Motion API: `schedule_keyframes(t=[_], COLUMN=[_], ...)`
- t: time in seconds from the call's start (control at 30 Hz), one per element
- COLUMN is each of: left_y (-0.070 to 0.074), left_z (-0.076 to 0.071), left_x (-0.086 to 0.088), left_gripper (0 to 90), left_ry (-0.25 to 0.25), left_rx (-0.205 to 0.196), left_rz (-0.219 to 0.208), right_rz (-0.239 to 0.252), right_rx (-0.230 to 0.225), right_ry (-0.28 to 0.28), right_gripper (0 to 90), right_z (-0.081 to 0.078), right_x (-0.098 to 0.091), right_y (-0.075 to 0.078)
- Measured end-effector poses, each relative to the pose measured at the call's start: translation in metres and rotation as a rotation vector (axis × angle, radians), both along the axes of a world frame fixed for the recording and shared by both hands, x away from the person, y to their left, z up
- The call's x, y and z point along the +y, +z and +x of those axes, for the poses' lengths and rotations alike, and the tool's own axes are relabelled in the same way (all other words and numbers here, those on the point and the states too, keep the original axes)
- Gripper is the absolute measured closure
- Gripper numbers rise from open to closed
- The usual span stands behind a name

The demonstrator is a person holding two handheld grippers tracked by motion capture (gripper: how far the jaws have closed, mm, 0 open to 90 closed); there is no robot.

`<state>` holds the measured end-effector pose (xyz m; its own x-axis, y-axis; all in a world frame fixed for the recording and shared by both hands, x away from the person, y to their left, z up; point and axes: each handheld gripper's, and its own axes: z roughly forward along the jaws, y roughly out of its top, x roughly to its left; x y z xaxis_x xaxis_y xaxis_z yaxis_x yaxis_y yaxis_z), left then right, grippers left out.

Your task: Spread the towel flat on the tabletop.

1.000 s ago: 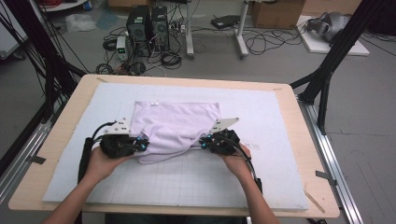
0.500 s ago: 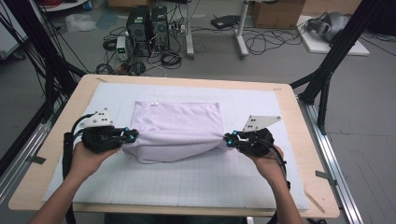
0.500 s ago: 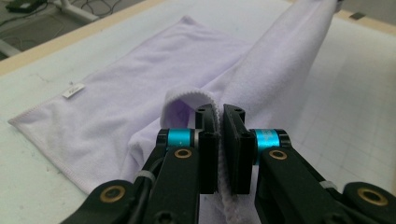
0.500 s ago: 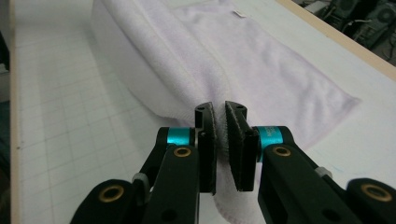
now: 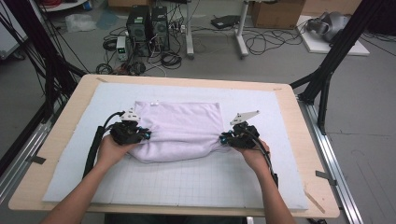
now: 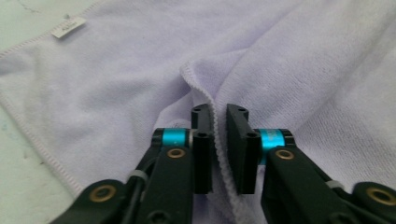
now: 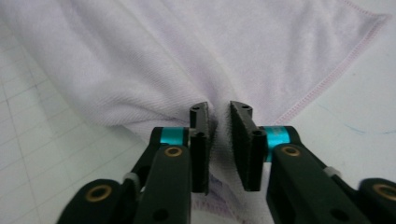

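A lilac towel lies folded on the mat, its near edge bulging toward me. My left gripper is at its left end and my right gripper at its right end. In the left gripper view the towel's hem runs between the jaws of the left gripper, with a narrow gap showing. The right gripper view shows a bunched fold of the towel between the jaws of the right gripper, also with a gap. Both pairs of jaws have just been opening with cloth between them.
A white gridded mat covers the wooden table. A small white label sits at the towel's far left corner. Computers, cables and boxes stand on the floor beyond the table. Black frame legs rise at both sides.
Both hands spread apart, pulling the towel taut, then came back inward a little. The towel has gone slack on the mat, and both pairs of jaws have parted slightly.
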<state>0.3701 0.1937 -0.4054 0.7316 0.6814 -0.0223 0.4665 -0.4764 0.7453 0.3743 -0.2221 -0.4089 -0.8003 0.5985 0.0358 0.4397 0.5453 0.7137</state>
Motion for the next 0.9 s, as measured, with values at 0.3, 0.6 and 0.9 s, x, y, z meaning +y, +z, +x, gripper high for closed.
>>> schedule_keyframes(t=[0.3,0.6,0.9], left_y=[0.032,0.014,-0.029], left_z=[-0.034,-0.06,-0.044], left_x=[0.033,0.04,0.014], left_gripper=[50.6,51.7,58.2], left_ry=[0.01,-0.071,-0.137], left_rx=[-0.089,-0.069,0.026], left_rz=[-0.036,-0.029,0.046], right_rz=[0.048,0.117,0.069], right_rx=[-0.138,-0.161,-0.088], right_ry=[0.005,0.074,0.161], right_gripper=[57.5,55.5,53.9], right_z=[-0.039,-0.06,-0.061], right_x=[-0.002,0.009,0.058], right_y=[0.034,0.036,-0.011])
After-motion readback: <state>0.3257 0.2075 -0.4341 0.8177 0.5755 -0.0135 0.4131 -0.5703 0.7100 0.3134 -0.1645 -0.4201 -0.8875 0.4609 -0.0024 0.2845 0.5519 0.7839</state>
